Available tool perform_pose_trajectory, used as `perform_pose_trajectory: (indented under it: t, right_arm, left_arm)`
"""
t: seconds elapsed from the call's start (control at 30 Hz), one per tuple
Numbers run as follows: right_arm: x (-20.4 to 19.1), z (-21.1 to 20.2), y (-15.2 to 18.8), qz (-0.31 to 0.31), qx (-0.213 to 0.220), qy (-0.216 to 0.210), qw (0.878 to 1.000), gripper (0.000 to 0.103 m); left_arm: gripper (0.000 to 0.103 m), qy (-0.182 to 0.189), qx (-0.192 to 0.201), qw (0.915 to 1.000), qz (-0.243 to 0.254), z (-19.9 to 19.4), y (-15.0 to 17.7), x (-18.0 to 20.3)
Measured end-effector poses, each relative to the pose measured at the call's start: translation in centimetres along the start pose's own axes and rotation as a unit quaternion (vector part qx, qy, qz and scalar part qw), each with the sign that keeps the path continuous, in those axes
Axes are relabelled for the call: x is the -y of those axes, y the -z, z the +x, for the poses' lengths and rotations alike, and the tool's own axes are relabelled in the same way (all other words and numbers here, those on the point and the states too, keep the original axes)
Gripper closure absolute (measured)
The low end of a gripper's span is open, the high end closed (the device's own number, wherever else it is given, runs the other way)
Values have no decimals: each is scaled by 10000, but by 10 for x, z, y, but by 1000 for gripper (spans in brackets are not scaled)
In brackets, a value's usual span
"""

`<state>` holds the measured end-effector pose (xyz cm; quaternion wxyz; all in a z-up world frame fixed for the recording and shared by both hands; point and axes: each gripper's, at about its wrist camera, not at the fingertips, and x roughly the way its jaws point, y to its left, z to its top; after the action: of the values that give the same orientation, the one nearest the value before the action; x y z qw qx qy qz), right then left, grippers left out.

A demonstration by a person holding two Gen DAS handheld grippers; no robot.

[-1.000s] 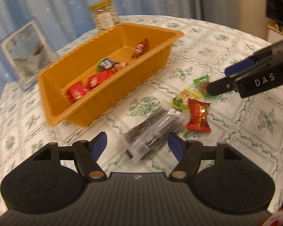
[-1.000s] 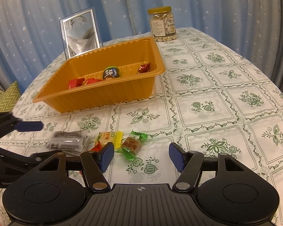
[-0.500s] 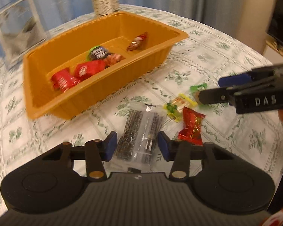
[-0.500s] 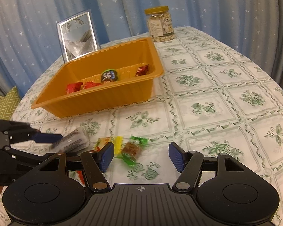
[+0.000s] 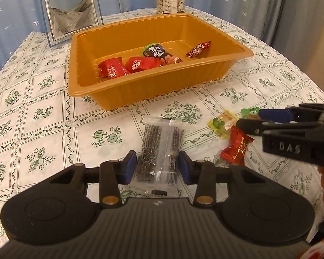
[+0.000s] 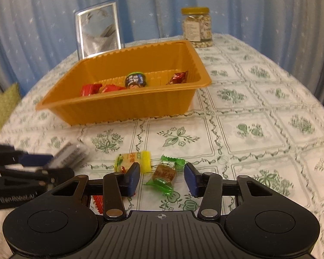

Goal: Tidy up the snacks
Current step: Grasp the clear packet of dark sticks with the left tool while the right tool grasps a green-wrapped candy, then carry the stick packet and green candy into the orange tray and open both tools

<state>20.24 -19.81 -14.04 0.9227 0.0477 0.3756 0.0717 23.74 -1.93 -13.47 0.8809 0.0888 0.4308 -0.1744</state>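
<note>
The clear packet of dark sticks [image 5: 159, 155] is lying on the tablecloth [image 5: 43, 116] before the orange tray [image 5: 162, 90], the left gripper [image 5: 157, 166] closing on it from a wider spread a second ago. Alongside, the right gripper [image 6: 162, 178] is narrowing around the green-wrapped candy [image 6: 165, 176], not yet pinching. Both pickups look imminent.

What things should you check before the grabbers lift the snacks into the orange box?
1. Clear packet of dark sticks between the left gripper pads, jaws closing: ok.
2. Pads pressing the packet: cannot tell.
3. Green-wrapped candy between the right gripper pads, jaws closing: ok.
4. Pads touching that candy: not ok, gaps both sides.
5. Room left in the orange tray: ok.
6. Yellow candy clear of the right gripper: cannot tell.
</note>
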Motion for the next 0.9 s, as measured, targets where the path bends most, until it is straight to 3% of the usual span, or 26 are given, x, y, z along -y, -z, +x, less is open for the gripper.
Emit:
perform_pose_trajectory:
  t: [0.13,0.53,0.9]
  right_arm:
    - [-4,0,2,-195,-33,119,9997,78]
    - [-8,-4,4,-360,-1,203,9991,81]
    - [-11,-16,2,-433,159,191,9988,81]
  left_arm:
    - [62,-26,5,10000,26,3,1,3]
    - [61,-41,62,10000,28,6,0,2]
    - [67,-223,217,9995,-15,-7,-2,5]
